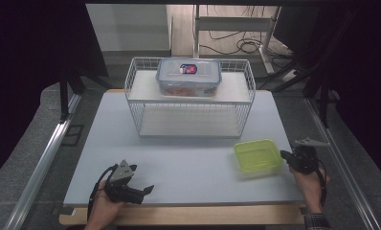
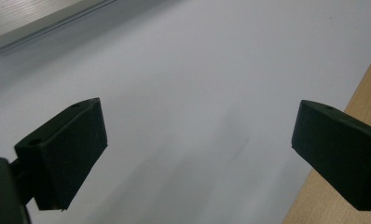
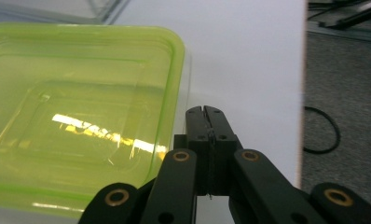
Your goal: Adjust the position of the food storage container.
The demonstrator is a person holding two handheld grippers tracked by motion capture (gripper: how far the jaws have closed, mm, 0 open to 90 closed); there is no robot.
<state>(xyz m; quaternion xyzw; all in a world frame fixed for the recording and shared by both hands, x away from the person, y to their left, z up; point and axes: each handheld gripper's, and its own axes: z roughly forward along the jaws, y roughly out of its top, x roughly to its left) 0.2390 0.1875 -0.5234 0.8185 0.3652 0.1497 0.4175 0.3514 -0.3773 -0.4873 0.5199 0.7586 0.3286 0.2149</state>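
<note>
A lime-green plastic container [image 1: 258,155] sits open side up on the white table at the right. My right gripper [image 1: 284,155] is shut, its tips just off the container's right rim. In the right gripper view the closed jaws point past the green container [image 3: 81,112], and my right gripper [image 3: 205,111] has nothing visible between its jaws. Near the front left edge my left gripper [image 1: 141,178] is held open above bare table. Its two black fingers [image 2: 67,149] stand wide apart around my left gripper [image 2: 197,140], with nothing between them.
A white wire rack [image 1: 131,84] with two shelves stands at the back middle of the table [image 1: 188,167]. A clear lidded box [image 1: 188,76] with a blue label rests on its top shelf. A wooden strip [image 2: 356,102] runs along the table's front edge. Cables lie on the floor [image 1: 236,45] beyond.
</note>
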